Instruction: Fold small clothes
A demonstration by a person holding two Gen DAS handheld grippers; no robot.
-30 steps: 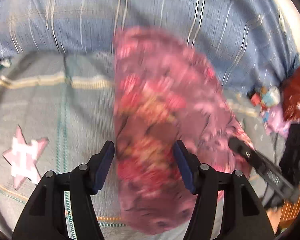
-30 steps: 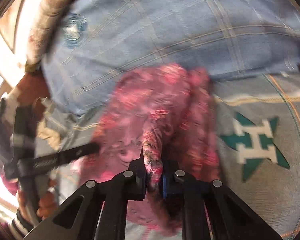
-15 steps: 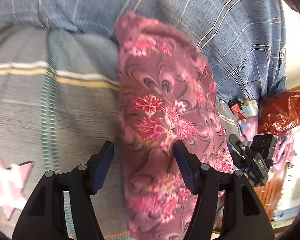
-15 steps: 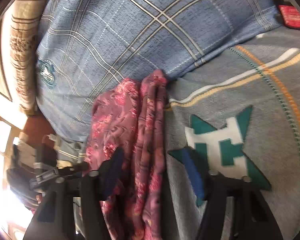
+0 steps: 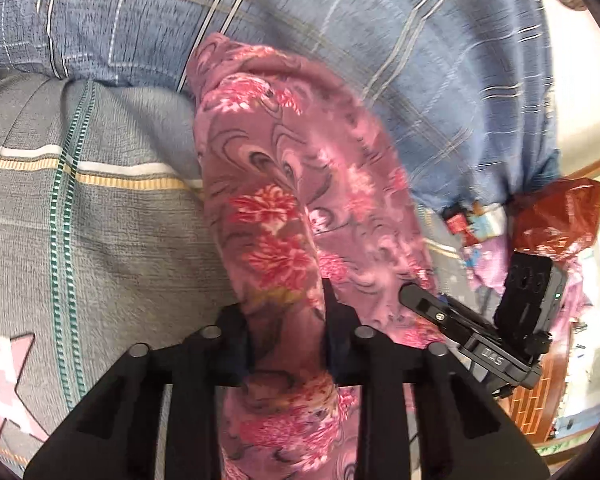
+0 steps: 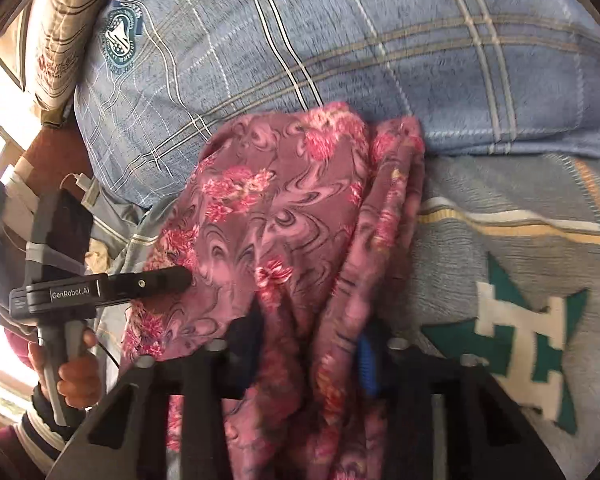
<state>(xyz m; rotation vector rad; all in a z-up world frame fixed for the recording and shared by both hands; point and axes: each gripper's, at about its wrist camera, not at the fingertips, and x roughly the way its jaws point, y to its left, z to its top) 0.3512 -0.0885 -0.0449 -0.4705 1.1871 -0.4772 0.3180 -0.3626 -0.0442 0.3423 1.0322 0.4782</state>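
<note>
grey striped bedspread (image 5: 100, 240) under bunched pink floral garment (image 5: 300, 200), lengthwise folds, both jaws pinched on it

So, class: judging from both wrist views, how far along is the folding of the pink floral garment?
Done: the floral garment is gathered into a long doubled strip on the grey blanket. In hand: the left gripper is closed on it; the right gripper straddles its folds. Left: the final folds.

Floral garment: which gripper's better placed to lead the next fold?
Left, probably. The left gripper pinches a bunched ridge of the floral garment; the right gripper stands wider, cloth loose between its jaws, grip unclear.
</note>
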